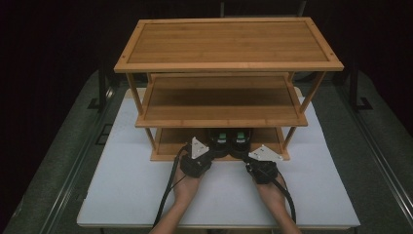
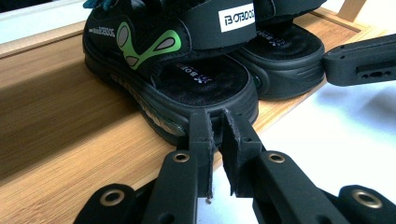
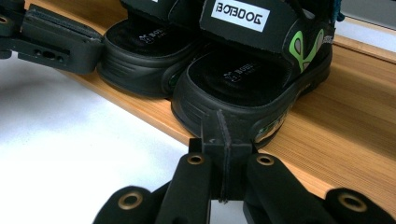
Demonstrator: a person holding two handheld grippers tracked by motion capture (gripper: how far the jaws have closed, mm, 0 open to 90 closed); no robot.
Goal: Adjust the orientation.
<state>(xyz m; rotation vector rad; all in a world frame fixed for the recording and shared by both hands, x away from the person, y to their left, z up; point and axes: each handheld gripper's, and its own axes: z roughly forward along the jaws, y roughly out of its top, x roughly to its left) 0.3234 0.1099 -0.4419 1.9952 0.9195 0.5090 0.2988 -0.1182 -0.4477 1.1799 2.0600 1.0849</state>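
Note:
A pair of black sandals with green marks stands on the bottom board (image 1: 168,146) of a bamboo rack. In the high view the left sandal (image 1: 220,139) and the right sandal (image 1: 239,139) sit side by side, heels toward me. My left gripper (image 1: 214,152) points at the left sandal's heel (image 2: 196,84); its jaws (image 2: 217,121) stand a narrow gap apart with nothing between them. My right gripper (image 1: 243,153) meets the right sandal's heel (image 3: 243,79). Its jaws (image 3: 223,135) are pressed flat together just in front of that heel.
The three-tier bamboo rack (image 1: 229,66) stands on a white table (image 1: 126,190); its middle shelf (image 1: 219,105) overhangs the sandals. The other gripper's jaw shows at the right edge (image 2: 359,60) and at the upper left (image 3: 51,44). Dark floor surrounds the table.

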